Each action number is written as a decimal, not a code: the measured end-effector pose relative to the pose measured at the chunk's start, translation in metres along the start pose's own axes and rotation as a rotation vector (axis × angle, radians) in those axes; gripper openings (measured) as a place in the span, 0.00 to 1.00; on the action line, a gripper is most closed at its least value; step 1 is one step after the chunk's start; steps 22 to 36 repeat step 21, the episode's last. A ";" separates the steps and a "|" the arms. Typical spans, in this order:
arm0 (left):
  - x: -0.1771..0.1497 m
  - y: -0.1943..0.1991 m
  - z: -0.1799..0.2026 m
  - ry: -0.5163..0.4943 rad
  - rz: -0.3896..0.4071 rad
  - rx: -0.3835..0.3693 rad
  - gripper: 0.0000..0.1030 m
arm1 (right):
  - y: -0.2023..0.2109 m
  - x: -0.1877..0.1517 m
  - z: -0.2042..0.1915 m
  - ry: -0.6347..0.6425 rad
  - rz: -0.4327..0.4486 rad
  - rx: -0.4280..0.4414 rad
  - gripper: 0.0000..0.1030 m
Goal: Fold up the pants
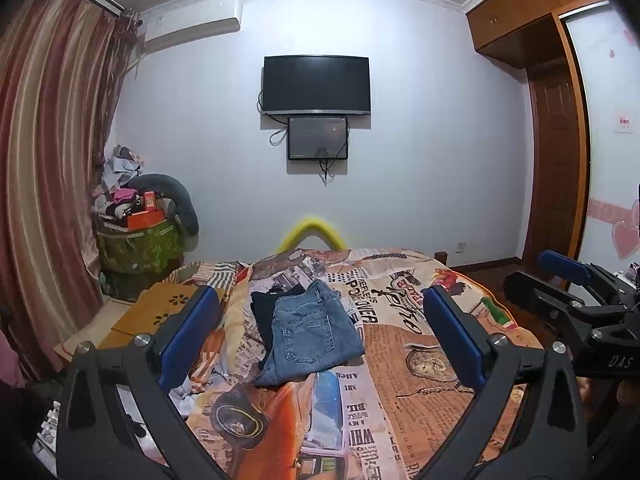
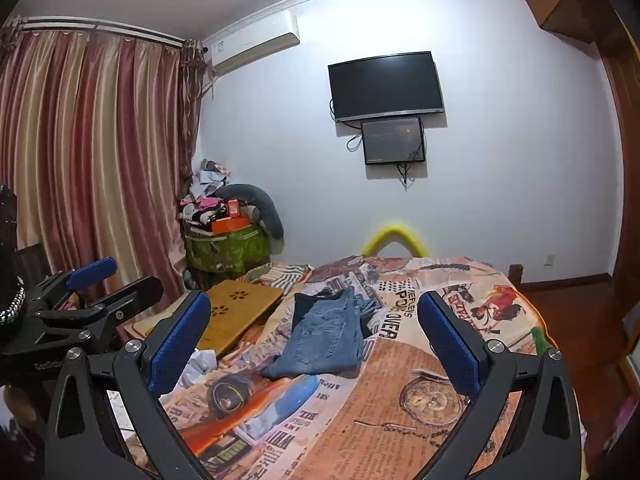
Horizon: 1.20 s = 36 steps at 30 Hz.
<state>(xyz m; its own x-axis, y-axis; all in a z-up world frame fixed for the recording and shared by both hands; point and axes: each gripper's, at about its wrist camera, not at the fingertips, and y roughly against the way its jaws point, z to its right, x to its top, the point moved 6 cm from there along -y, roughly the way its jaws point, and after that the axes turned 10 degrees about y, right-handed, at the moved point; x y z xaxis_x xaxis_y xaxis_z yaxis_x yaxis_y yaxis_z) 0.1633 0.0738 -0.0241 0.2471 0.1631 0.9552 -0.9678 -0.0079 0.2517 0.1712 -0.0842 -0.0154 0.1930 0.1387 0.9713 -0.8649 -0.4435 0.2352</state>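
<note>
Folded blue jeans (image 1: 310, 334) lie on the printed bedspread (image 1: 400, 352), back pocket up, overlapping a folded dark garment (image 1: 265, 310) on their left. The jeans (image 2: 324, 340) and the dark garment (image 2: 306, 306) also show in the right wrist view. My left gripper (image 1: 320, 332) is held above the near part of the bed, open, with nothing between its blue pads. My right gripper (image 2: 314, 332) is likewise open and holds nothing, well short of the jeans. Each gripper shows at the edge of the other's view: the right gripper (image 1: 568, 276) and the left gripper (image 2: 96, 280).
A wooden lap board (image 2: 236, 312) lies on the bed's left side. Beyond it stands a green bin (image 2: 226, 250) piled with clothes and boxes, beside striped curtains (image 2: 88, 168). A TV (image 2: 386, 86) hangs on the far wall. A yellow tube (image 2: 394, 236) arches behind the bed. Wooden wardrobe (image 1: 556, 184) at right.
</note>
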 end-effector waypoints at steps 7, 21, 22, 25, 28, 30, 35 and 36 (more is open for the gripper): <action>-0.002 -0.004 -0.002 0.018 -0.028 -0.017 1.00 | 0.000 0.000 0.001 0.003 -0.001 -0.007 1.00; -0.006 -0.005 0.003 0.002 -0.040 -0.029 1.00 | -0.001 -0.002 -0.002 -0.002 -0.009 -0.011 1.00; -0.006 -0.005 0.003 0.002 -0.040 -0.029 1.00 | -0.001 -0.002 -0.002 -0.002 -0.009 -0.011 1.00; -0.006 -0.005 0.003 0.002 -0.040 -0.029 1.00 | -0.001 -0.002 -0.002 -0.002 -0.009 -0.011 1.00; -0.006 -0.005 0.003 0.002 -0.040 -0.029 1.00 | -0.001 -0.002 -0.002 -0.002 -0.009 -0.011 1.00; -0.006 -0.005 0.003 0.002 -0.040 -0.029 1.00 | -0.001 -0.002 -0.002 -0.002 -0.009 -0.011 1.00; -0.006 -0.005 0.003 0.002 -0.040 -0.029 1.00 | -0.001 -0.002 -0.002 -0.002 -0.009 -0.011 1.00; -0.006 -0.005 0.003 0.002 -0.040 -0.029 1.00 | -0.001 -0.002 -0.002 -0.002 -0.009 -0.011 1.00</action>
